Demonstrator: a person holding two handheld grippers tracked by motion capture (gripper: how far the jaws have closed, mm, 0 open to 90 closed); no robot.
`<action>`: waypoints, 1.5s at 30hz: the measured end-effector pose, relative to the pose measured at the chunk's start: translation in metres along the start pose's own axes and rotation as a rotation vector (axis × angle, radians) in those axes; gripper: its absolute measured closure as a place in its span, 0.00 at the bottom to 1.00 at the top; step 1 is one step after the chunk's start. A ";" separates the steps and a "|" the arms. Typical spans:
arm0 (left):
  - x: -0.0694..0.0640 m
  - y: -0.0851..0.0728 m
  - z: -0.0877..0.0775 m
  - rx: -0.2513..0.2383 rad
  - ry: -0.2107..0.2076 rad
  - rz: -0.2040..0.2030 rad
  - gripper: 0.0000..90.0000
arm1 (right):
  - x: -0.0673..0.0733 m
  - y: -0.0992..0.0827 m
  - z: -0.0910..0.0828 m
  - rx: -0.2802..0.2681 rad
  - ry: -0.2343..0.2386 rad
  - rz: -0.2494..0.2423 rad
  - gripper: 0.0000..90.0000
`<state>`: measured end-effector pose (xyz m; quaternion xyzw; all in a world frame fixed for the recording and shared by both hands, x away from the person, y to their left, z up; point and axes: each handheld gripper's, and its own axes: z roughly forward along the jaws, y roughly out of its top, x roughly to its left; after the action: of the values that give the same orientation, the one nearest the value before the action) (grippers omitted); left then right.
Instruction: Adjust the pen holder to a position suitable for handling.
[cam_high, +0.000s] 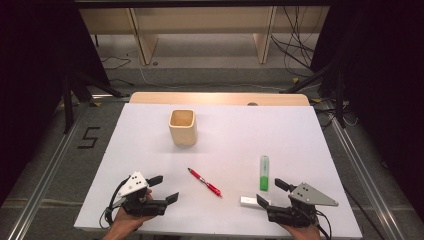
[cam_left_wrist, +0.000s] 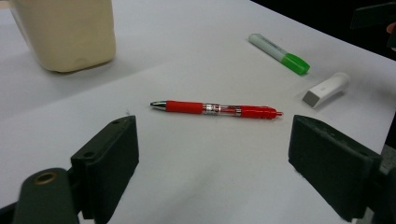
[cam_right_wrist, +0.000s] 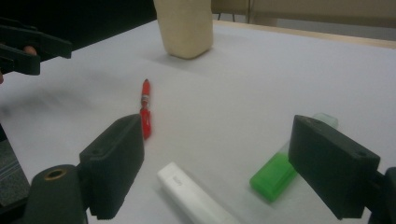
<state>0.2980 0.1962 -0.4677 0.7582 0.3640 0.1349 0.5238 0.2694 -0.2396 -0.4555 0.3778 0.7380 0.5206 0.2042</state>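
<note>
With both tongs gaping empty at worktop (cam_high: 150, 150) near edge: left tongs (cam_high: 164, 189) just short of red plastic pen (cam_high: 205, 182) mid-sheet; right tongs (cam_high: 272, 192) beside white eraser stick (cam_high: 248, 201), green highlighter (cam_high: 264, 172). Open room up to cream square cup (cam_high: 182, 127).

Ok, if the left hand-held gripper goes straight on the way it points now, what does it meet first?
Most likely the red pen. In the left gripper view it lies crosswise on the white table, ahead of the open left hand-held gripper and roughly centred between its jaws. Nothing else lies in between; depth is hard to judge.
</note>
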 end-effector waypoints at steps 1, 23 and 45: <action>0.000 0.000 0.000 0.001 0.001 0.001 0.18 | 0.000 0.000 0.000 0.003 -0.003 0.005 0.21; 0.018 0.016 0.008 0.002 0.026 -0.088 0.19 | -0.001 0.002 -0.002 -0.011 -0.013 0.008 0.22; 0.062 0.046 0.036 0.066 0.250 -0.114 0.34 | -0.001 0.002 -0.001 -0.015 -0.013 0.008 0.23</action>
<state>0.3815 0.2058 -0.4521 0.7304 0.4731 0.1865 0.4559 0.2696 -0.2409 -0.4534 0.3823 0.7313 0.5245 0.2098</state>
